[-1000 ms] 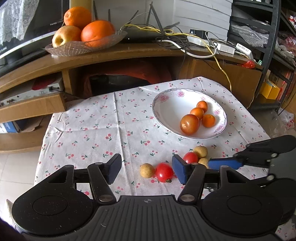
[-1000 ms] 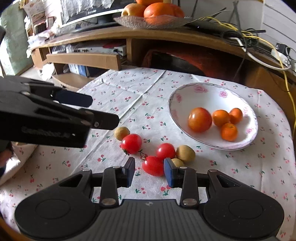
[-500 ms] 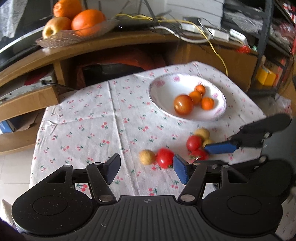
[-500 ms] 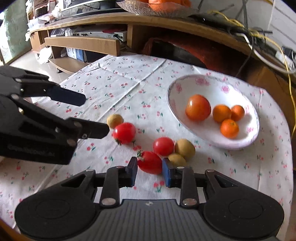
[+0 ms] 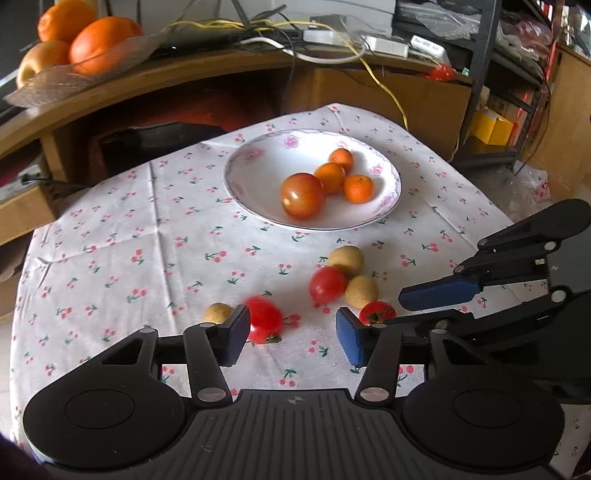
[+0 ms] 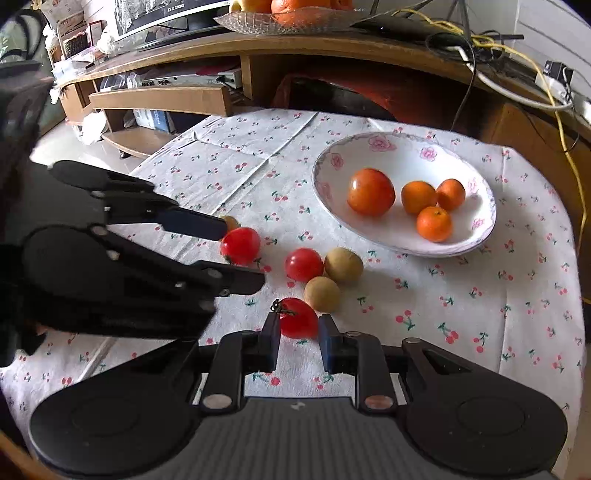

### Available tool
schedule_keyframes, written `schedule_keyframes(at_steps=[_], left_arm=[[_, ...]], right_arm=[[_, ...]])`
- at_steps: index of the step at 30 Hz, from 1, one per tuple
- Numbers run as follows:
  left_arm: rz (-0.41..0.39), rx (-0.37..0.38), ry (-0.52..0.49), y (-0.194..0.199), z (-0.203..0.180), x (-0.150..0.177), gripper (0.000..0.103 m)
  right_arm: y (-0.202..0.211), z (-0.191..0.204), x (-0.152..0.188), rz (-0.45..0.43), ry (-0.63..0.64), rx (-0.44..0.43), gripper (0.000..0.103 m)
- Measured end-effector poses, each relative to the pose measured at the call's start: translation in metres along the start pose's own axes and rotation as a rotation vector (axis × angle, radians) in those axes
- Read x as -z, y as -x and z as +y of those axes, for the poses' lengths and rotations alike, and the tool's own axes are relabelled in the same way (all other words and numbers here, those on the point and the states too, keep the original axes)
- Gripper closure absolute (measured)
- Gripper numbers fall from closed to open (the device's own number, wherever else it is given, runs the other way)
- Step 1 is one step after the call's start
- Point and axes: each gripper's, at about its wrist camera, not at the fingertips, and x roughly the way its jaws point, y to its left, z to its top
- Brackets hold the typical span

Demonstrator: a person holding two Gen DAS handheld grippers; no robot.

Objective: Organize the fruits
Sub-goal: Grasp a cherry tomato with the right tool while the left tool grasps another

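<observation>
A white floral bowl point(image 5: 236, 184) point(image 6: 321, 184) holds a large orange-red tomato point(image 5: 302, 195) and three small oranges point(image 5: 358, 188). Loose on the cherry-print cloth lie red tomatoes and tan round fruits point(image 5: 346, 260). My left gripper point(image 5: 291, 338) point(image 6: 240, 254) is open, its jaws on either side of one red tomato point(image 5: 264, 319) point(image 6: 240, 245); a small tan fruit point(image 5: 218, 313) sits just left of it. My right gripper point(image 6: 299, 343) point(image 5: 388, 314) is shut on a stemmed red tomato point(image 6: 297, 317) point(image 5: 376, 313). Another red tomato point(image 6: 303, 264) lies beside two tan fruits.
A wooden shelf unit behind the table carries a glass dish of oranges and an apple point(image 5: 74, 55) point(image 6: 284, 18) and tangled cables point(image 5: 332, 48). The cloth point(image 5: 110, 240) is bare on the left half. A metal rack point(image 5: 484, 74) stands at the right.
My right gripper's jaws have narrowed onto the stemmed tomato. My left gripper has moved forward, so the other red tomato now sits between its jaws.
</observation>
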Motion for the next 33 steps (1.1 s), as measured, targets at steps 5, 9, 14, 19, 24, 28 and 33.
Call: schedule_keyframes(at_steps=[5,9,14,19,24,28,33], left_arm=[[0.004,-0.051,0.017,-0.013,0.003,-0.004,0.034],[0.032,-0.063,0.058,-0.025,0.011,-0.005,0.038],[0.036,-0.068,0.047,-0.032,0.007,-0.004,0.048],[0.051,-0.071,0.036,-0.028,0.005,-0.002,0.059],[0.067,-0.056,0.025,-0.02,0.001,0.005,0.06],[0.075,-0.052,0.018,-0.017,0.001,0.008,0.056],[0.062,-0.047,0.024,-0.022,0.006,0.004,0.054]], right_arm=[[0.0,-0.004,0.005,0.005,-0.004,-0.017,0.078],[0.002,-0.005,0.004,0.002,-0.009,-0.016,0.078],[0.001,-0.004,0.002,0.0,-0.002,-0.016,0.078],[-0.001,-0.004,0.002,0.003,0.0,-0.026,0.076],[-0.006,-0.001,0.001,0.004,0.008,-0.034,0.075],[-0.013,0.004,-0.001,0.003,0.029,-0.046,0.072],[-0.024,0.006,-0.002,0.006,0.038,-0.066,0.069]])
